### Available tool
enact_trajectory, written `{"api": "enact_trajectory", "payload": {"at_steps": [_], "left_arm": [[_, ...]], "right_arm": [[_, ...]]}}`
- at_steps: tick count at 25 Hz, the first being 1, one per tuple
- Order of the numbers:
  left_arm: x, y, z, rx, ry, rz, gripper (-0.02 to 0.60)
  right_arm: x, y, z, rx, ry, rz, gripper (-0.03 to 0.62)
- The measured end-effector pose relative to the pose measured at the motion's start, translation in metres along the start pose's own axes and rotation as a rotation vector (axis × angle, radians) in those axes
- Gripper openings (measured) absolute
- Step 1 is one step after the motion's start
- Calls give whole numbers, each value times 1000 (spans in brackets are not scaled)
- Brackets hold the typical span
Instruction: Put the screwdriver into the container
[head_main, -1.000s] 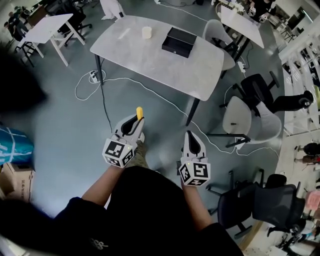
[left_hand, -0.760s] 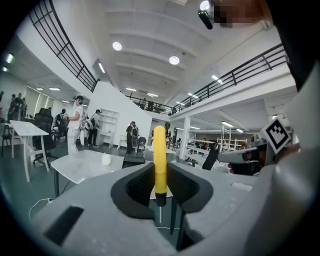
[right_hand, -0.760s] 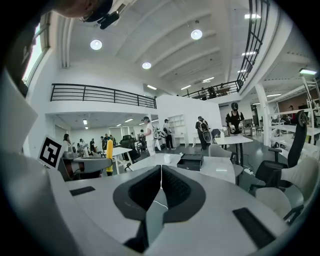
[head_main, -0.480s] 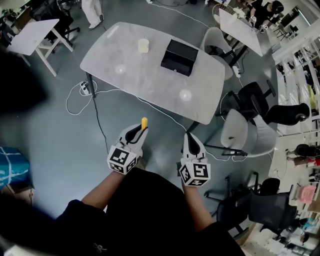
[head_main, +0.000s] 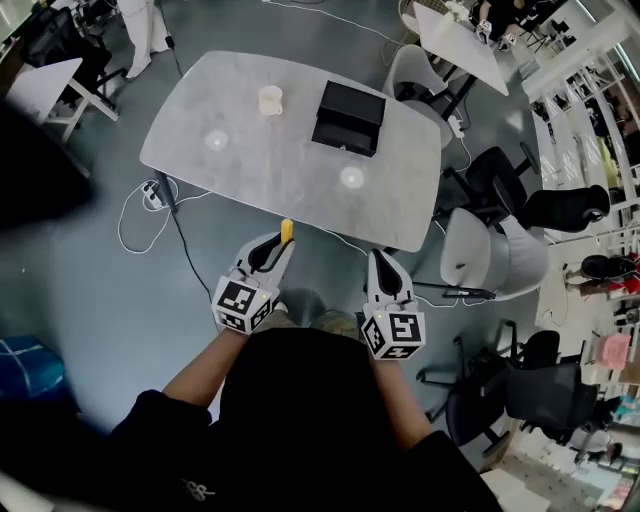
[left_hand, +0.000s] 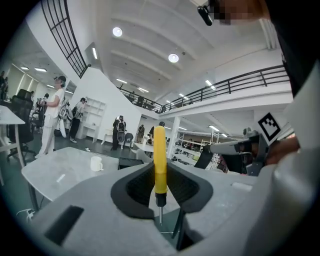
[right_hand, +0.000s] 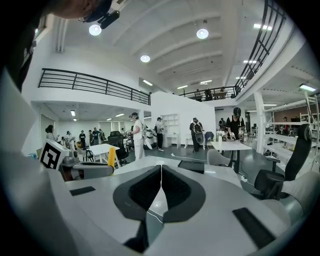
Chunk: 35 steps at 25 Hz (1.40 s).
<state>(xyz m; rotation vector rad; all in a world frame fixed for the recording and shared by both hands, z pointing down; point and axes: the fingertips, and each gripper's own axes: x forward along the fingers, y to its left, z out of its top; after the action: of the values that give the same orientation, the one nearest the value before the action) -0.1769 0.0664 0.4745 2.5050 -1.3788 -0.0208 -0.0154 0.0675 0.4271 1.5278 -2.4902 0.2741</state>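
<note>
Left hand-held gripper (left_hand: 160, 167): its dark, ribbed pads are clamped on the yellow-handled screwdriver (left_hand: 159, 160). The tool stands upright between the pads. Its smooth, cylindrical yellow plastic handle rises above the jaw tips, and a black collar and a thin metal shaft point down below them. In the head view the handle end projects just past the jaw tips, over the near edge of the surface.

Right hand-held gripper (right_hand: 161, 170): its jaws are closed pad against pad, with nothing between them. Both units have matte grey moulded bodies and carry a cube with square markers at the rear.

Ahead lies the pale grey, stone-patterned surface (head_main: 260, 165), a rounded rectangle on dark legs. It is glossy enough to show two bright lamp reflections.

On its far half sits the black rectangular container (head_main: 348, 118), a shallow box with straight walls. The screwdriver is well apart from it. Its interior reads uniformly dark, so its contents cannot be told.

Near its left side stands a small cream cylindrical cup (head_main: 270, 100). What it holds cannot be told.

A white moulded shell chair (head_main: 490, 255) stands on the grey floor beside the right end of the surface.
</note>
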Motion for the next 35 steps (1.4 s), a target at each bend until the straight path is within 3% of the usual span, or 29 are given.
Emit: {"api": "enact_trajectory", "payload": {"at_steps": [9, 15, 20, 27, 30, 35], "left_arm": [[23, 18, -14, -24, 18, 14, 84], [58, 36, -8, -4, 35, 34, 84], [110, 67, 1, 19, 73, 37, 84], [211, 108, 29, 119, 148, 27, 84], [254, 117, 30, 175, 200, 4, 84], [325, 137, 25, 198, 255, -23, 84]], "right_arm": [[23, 0, -16, 24, 10, 20, 12], [63, -24, -16, 90, -21, 33, 12], [121, -54, -8, 135, -28, 45, 12], [203, -121, 21, 160, -17, 29, 12], [225, -144, 25, 160, -3, 30, 12], [264, -178, 21, 171, 34, 45, 12]]}}
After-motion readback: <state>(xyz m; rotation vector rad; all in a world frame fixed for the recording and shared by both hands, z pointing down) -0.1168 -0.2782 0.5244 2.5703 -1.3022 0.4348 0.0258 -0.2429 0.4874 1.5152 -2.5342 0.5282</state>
